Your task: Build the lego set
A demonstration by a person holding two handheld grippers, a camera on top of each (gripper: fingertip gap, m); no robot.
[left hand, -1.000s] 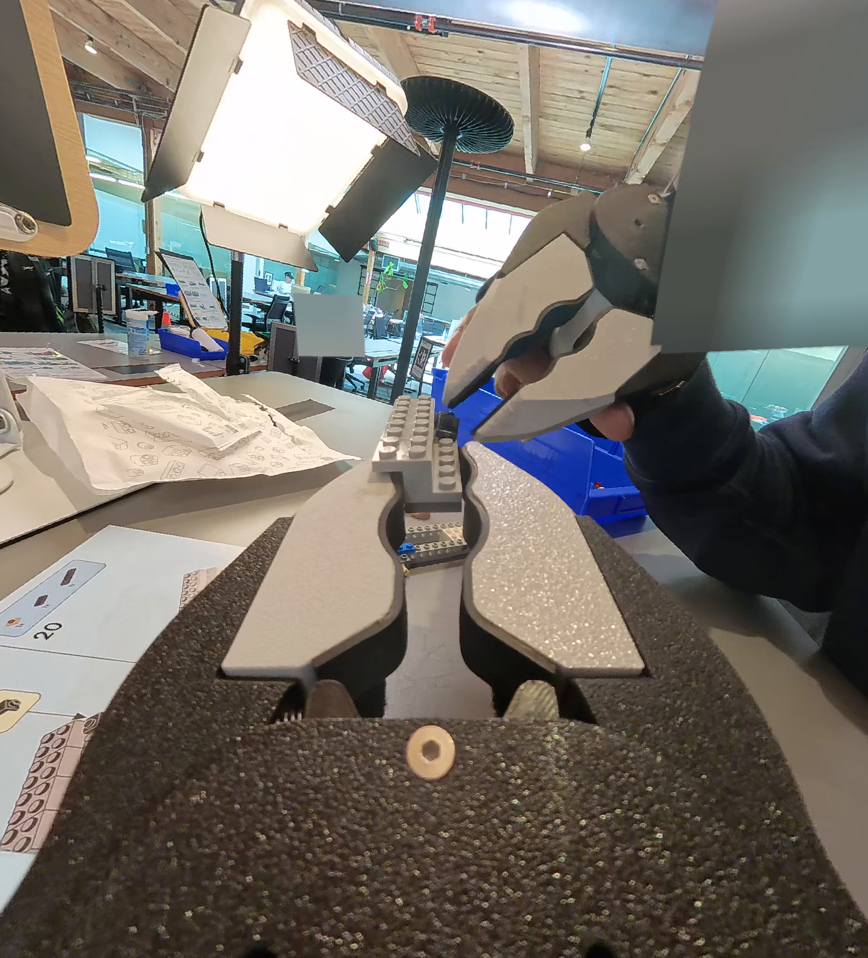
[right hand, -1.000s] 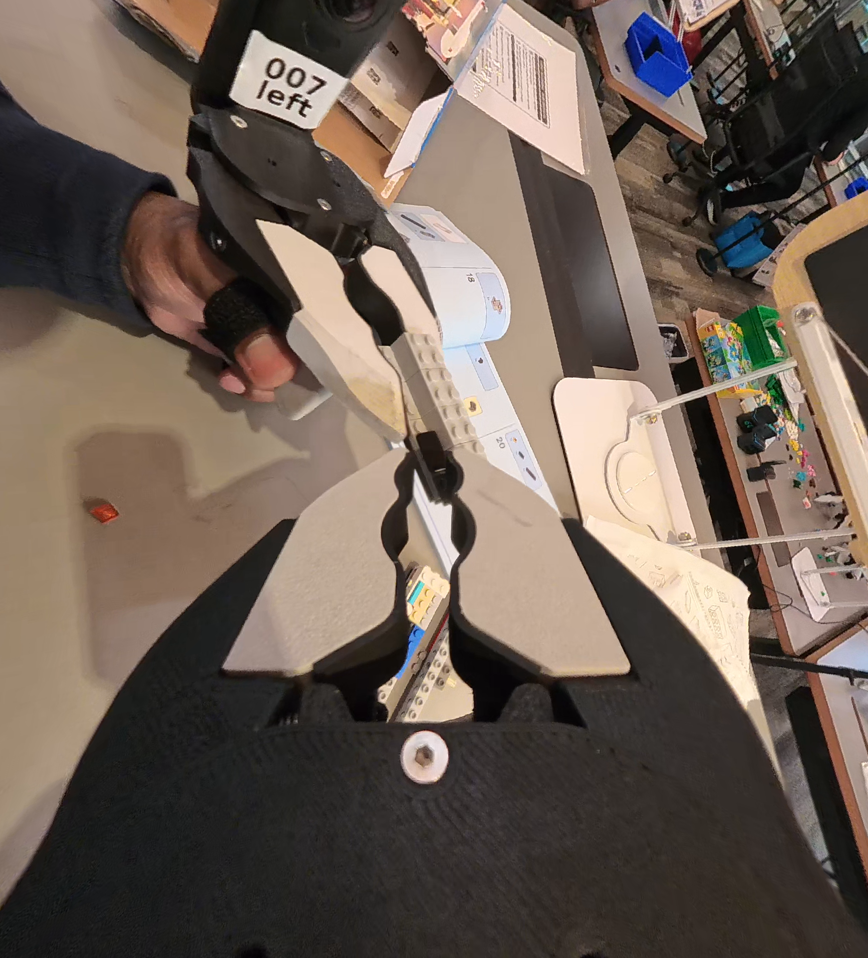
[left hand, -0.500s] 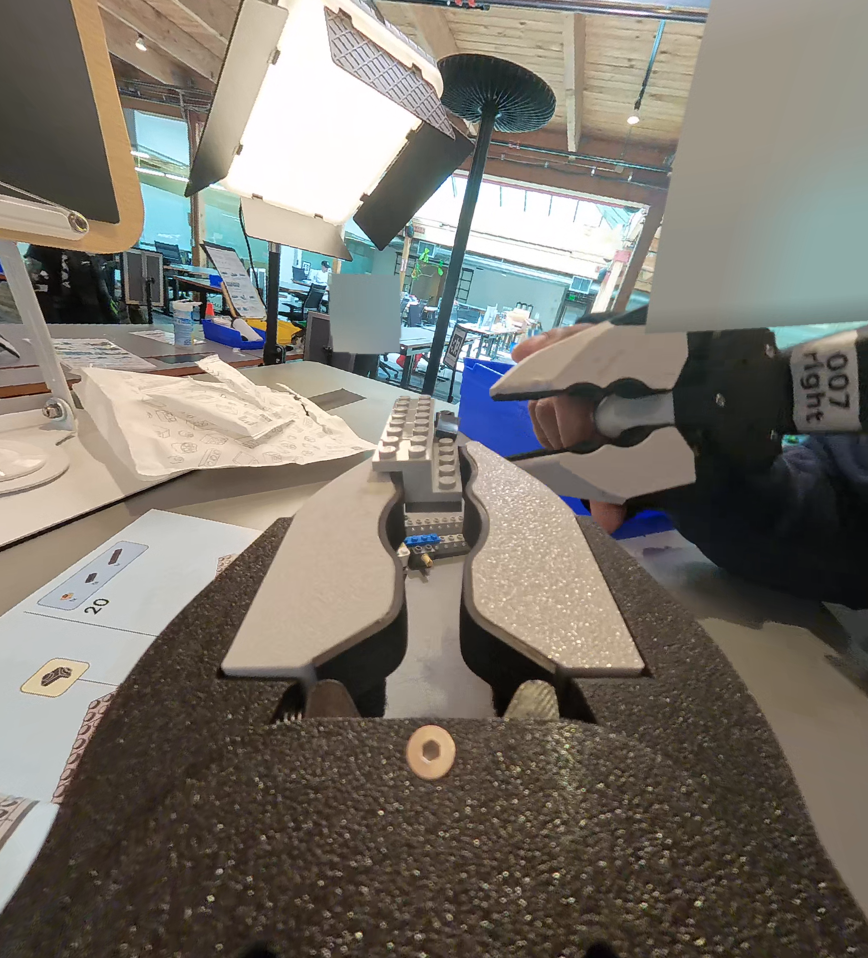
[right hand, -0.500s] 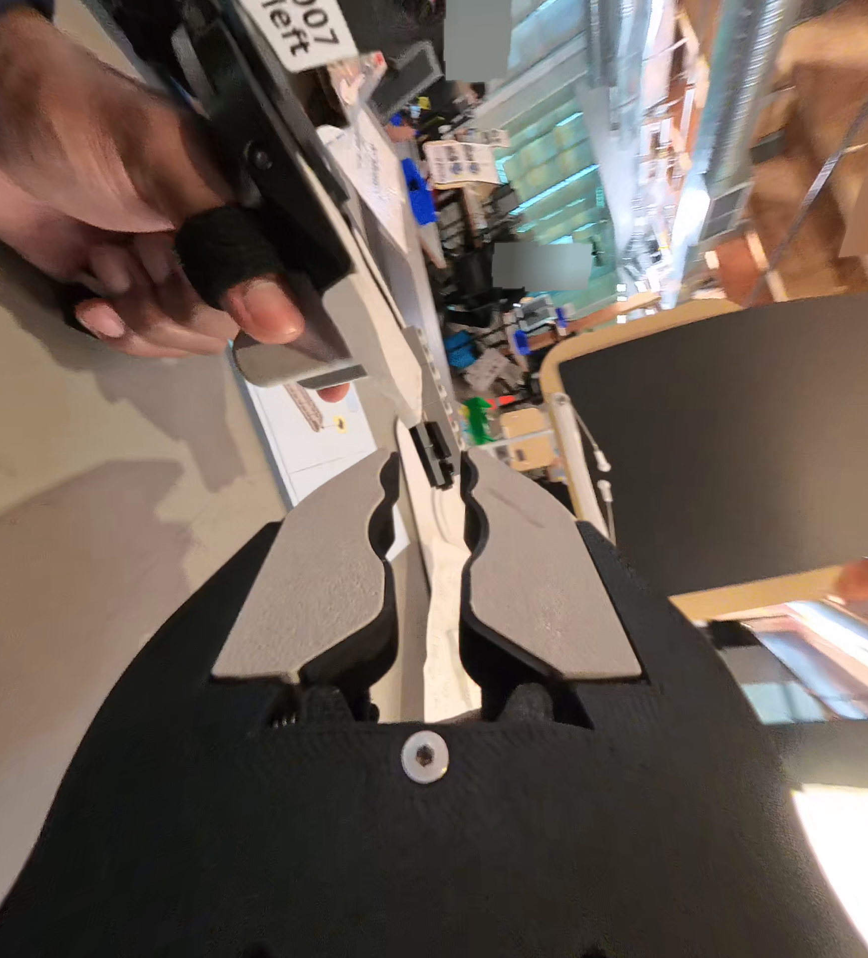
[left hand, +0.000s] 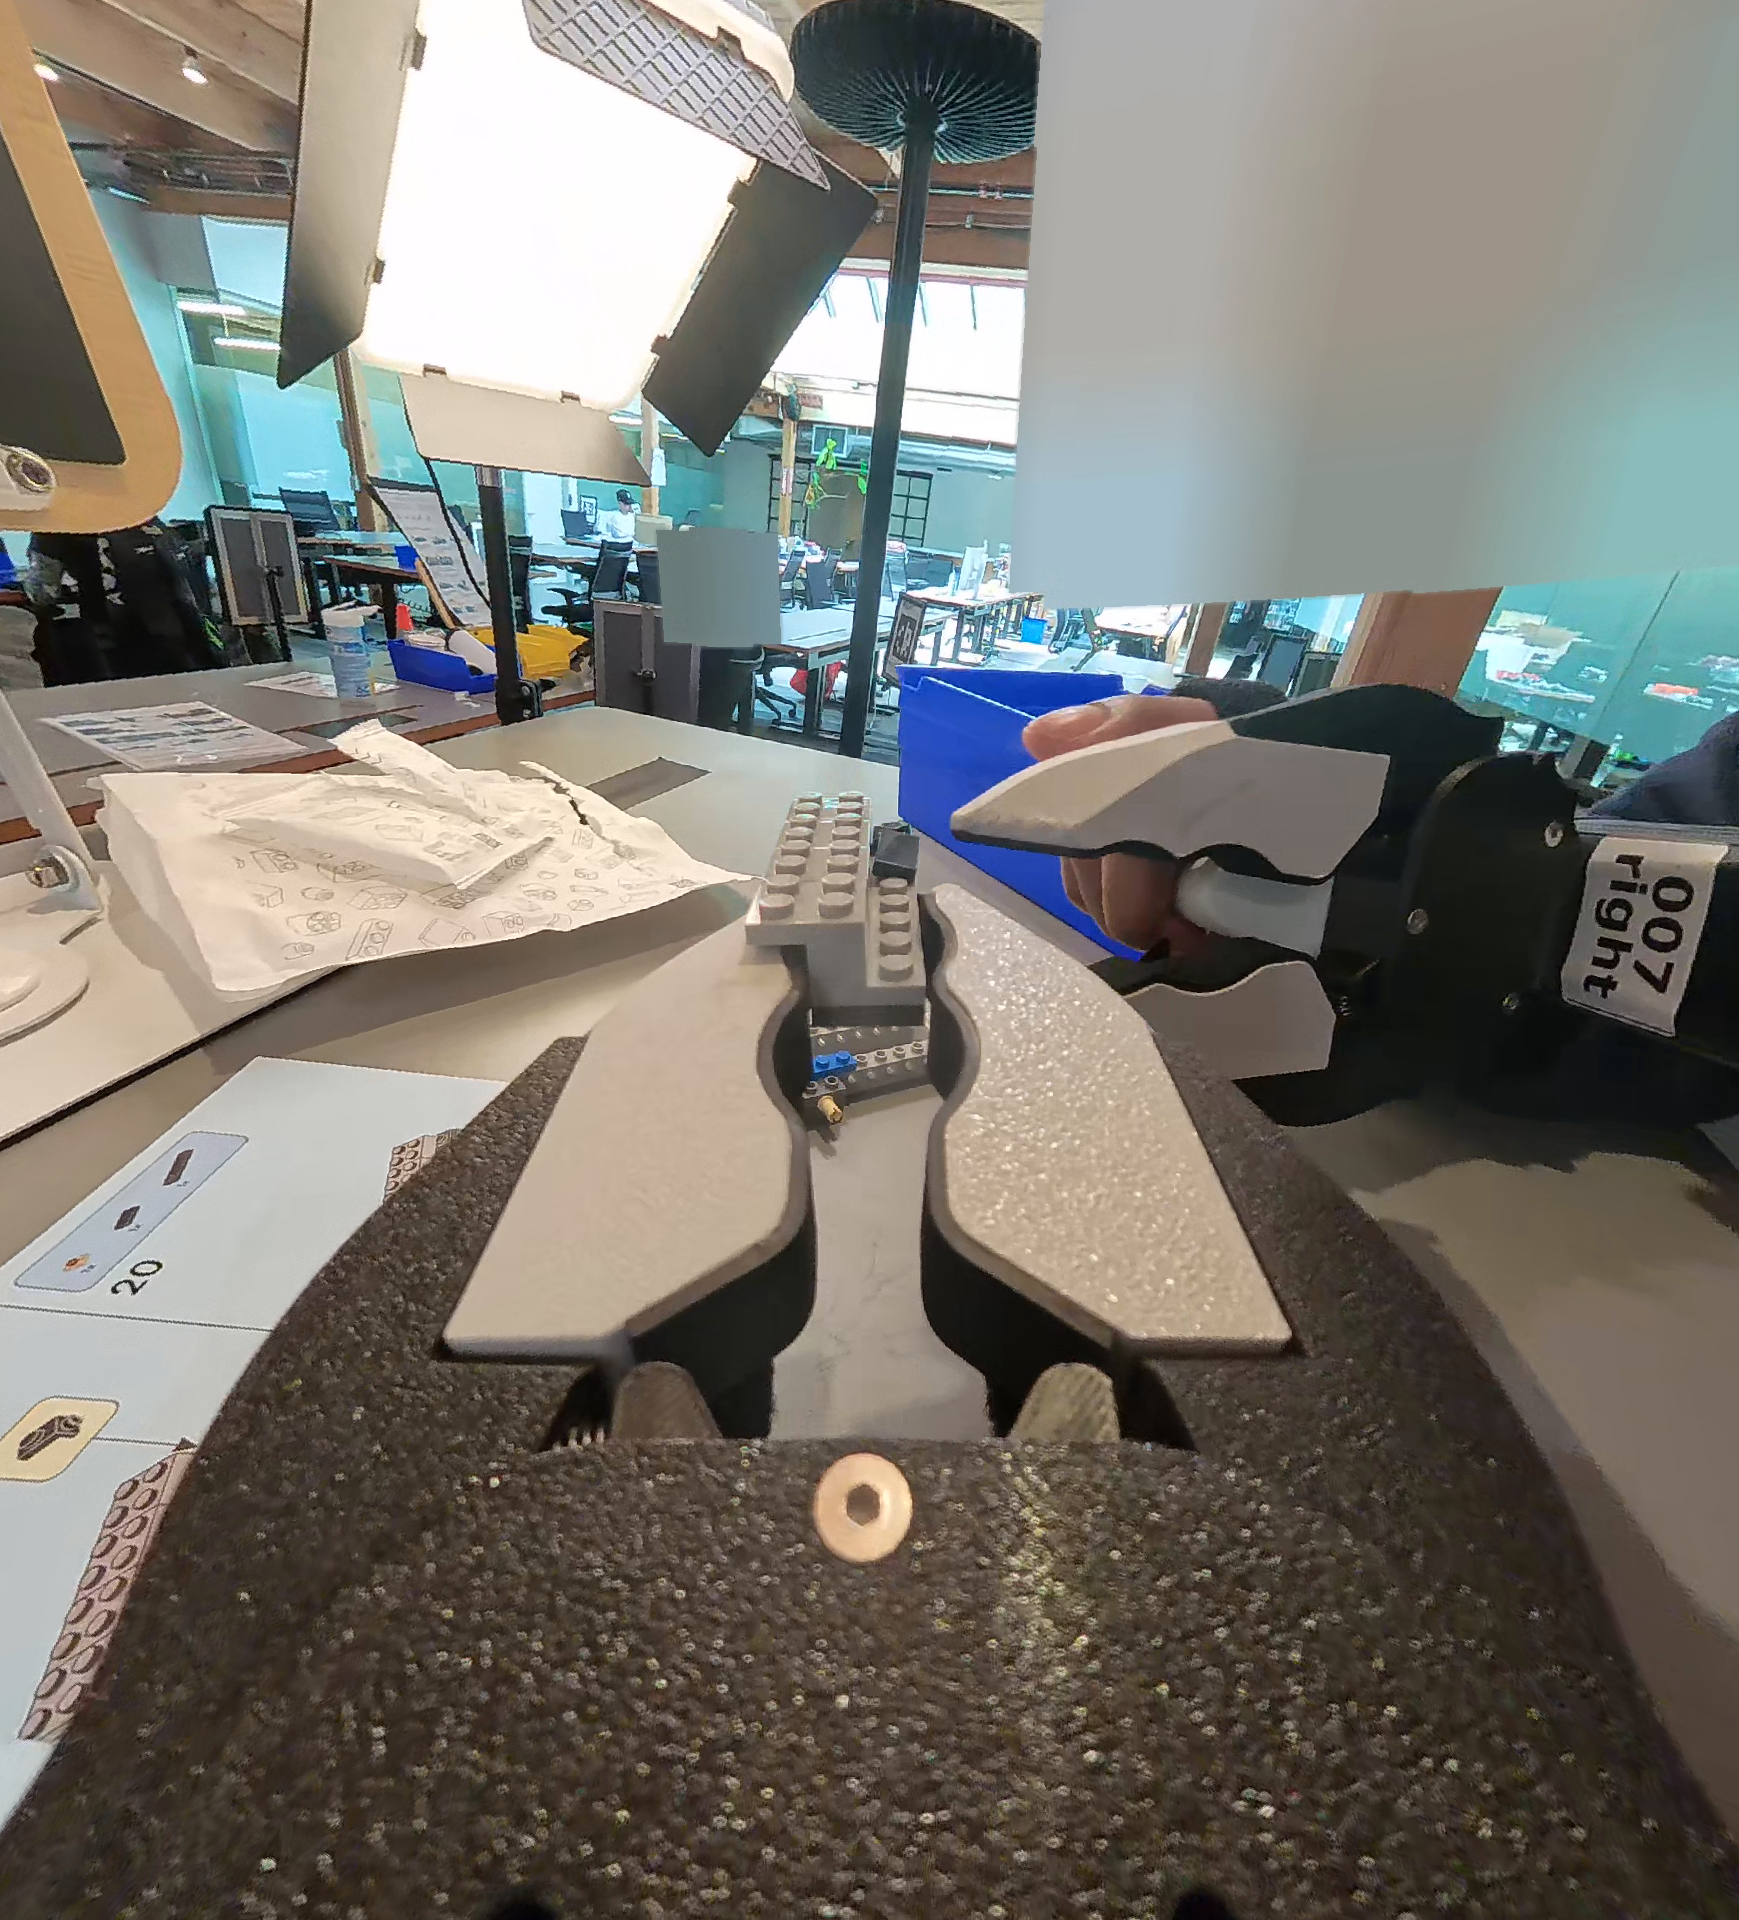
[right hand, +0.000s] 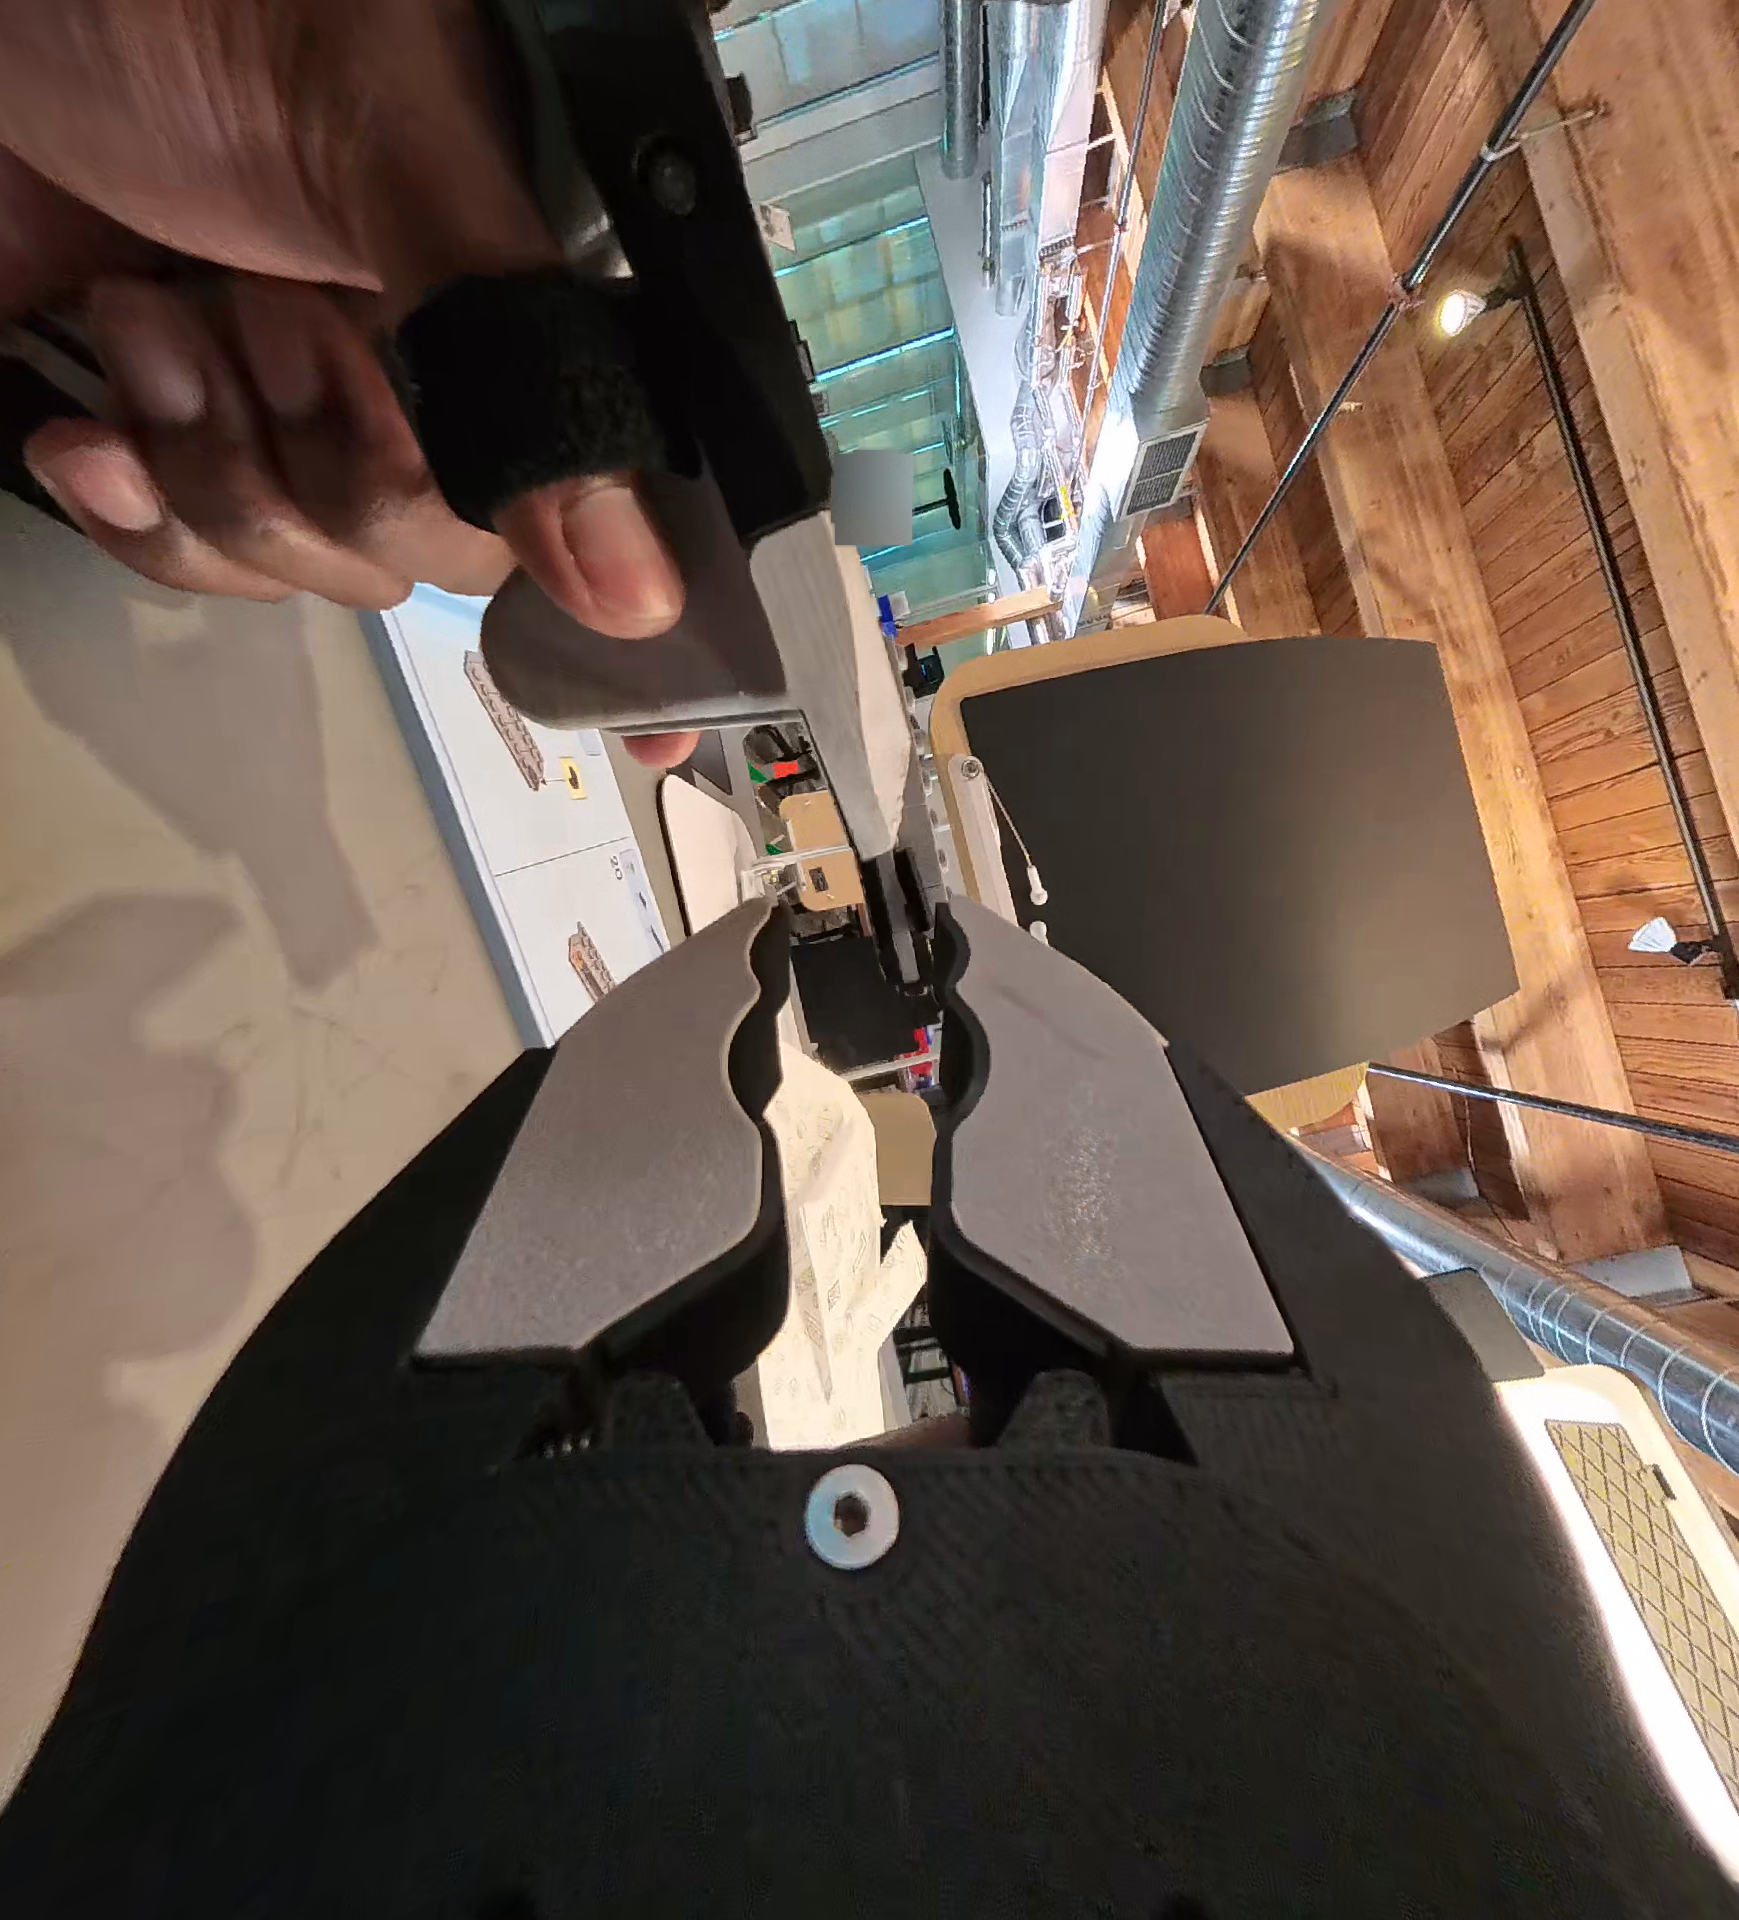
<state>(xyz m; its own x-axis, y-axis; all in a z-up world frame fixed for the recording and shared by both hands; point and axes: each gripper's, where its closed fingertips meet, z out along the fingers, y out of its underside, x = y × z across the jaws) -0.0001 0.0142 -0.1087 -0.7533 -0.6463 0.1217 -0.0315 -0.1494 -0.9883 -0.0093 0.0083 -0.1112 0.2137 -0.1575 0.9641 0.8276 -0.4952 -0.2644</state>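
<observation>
Pointing away from the left gripper [left hand: 849, 935], long axis in line with the fingers, the grey studded plastic brick assembly [left hand: 829, 883] sits clamped between both pads, a small black piece [left hand: 896, 850] at its far right edge. To its right, the right gripper [right hand: 857, 940] stands open, ungripped. Beyond, a blue plastic bin [left hand: 979, 748]; contents hidden.

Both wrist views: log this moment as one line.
left gripper: jaws shut on grey brick assembly | right gripper: jaws open, empty, beside assembly | instruction booklet underneath
</observation>
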